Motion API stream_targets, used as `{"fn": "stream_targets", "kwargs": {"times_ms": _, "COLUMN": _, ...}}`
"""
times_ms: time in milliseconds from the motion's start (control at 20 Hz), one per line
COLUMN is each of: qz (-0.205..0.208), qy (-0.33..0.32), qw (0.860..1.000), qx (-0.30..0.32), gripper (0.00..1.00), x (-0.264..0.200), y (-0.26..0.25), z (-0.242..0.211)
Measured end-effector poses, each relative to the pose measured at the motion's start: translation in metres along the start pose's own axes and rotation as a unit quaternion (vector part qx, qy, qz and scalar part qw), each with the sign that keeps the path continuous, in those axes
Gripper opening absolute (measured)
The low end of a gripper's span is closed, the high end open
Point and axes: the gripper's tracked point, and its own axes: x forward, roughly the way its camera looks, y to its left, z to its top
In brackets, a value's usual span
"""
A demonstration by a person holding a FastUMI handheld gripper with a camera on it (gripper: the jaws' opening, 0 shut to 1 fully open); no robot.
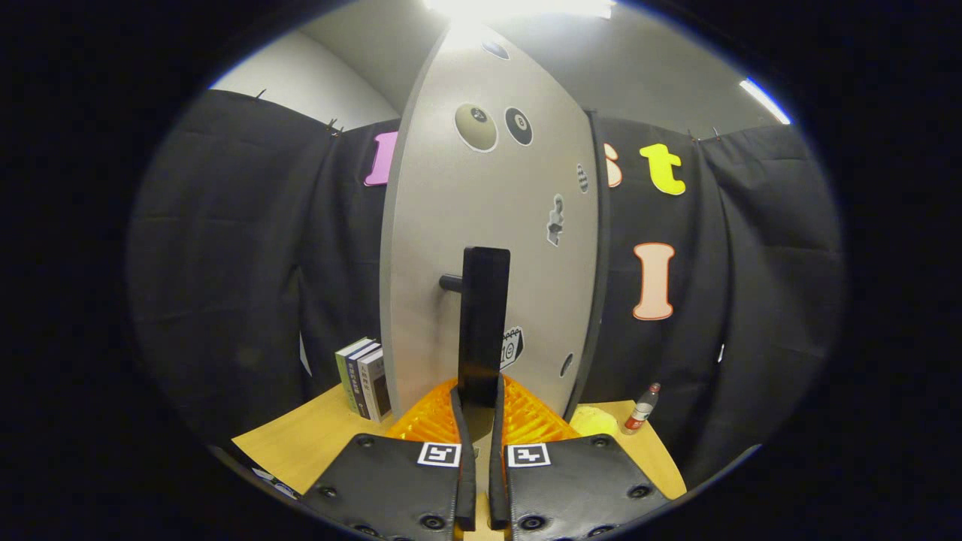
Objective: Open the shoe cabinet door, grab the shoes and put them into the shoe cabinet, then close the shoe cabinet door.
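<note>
The gripper [478, 402] is clamped on the handle [483, 323] of the cabinet door [451, 248] just ahead, so it looks like a door step, though no shoes can be made out.

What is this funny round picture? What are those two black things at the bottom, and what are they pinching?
The picture comes from a small camera riding on a hand-held gripper, a tool a person carries. It looks forward along the two fingers, the black pieces at the bottom. The lens bends everything, so straight things look curved.

The fingers are closed on the lower end of a tall black handle on the grey cabinet door, which has stickers on it. The cabinet stands on a wooden table. Beside the door are some books on one side and a small bottle on the other. Something orange lies just under the fingers; I cannot tell what it is.
</note>
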Motion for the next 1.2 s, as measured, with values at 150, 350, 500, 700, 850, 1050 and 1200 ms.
{"fn": "stream_targets", "kwargs": {"times_ms": 150, "qz": -0.034, "qy": -0.004, "qw": 0.999, "qx": 0.009, "gripper": 0.08, "x": -0.017, "y": -0.028, "z": -0.004}}
{"fn": "stream_targets", "kwargs": {"times_ms": 350, "qz": -0.079, "qy": -0.007, "qw": 0.997, "qx": 0.020, "gripper": 0.05, "x": -0.029, "y": -0.084, "z": -0.013}}
{"fn": "stream_targets", "kwargs": {"times_ms": 500, "qz": -0.102, "qy": -0.017, "qw": 0.994, "qx": 0.035, "gripper": 0.02, "x": -0.034, "y": -0.132, "z": -0.016}}
{"fn": "stream_targets", "kwargs": {"times_ms": 700, "qz": -0.064, "qy": -0.036, "qw": 0.995, "qx": 0.070, "gripper": 0.02, "x": -0.035, "y": -0.164, "z": -0.018}}
{"fn": "stream_targets", "kwargs": {"times_ms": 850, "qz": -0.048, "qy": -0.037, "qw": 0.995, "qx": 0.078, "gripper": 0.02, "x": -0.041, "y": -0.172, "z": -0.022}}
{"fn": "stream_targets", "kwargs": {"times_ms": 1050, "qz": -0.057, "qy": -0.025, "qw": 0.997, "qx": 0.048, "gripper": 0.09, "x": -0.057, "y": -0.178, "z": -0.028}}
{"fn": "stream_targets", "kwargs": {"times_ms": 1200, "qz": -0.105, "qy": -0.012, "qw": 0.994, "qx": 0.013, "gripper": 0.16, "x": -0.076, "y": -0.198, "z": -0.030}}
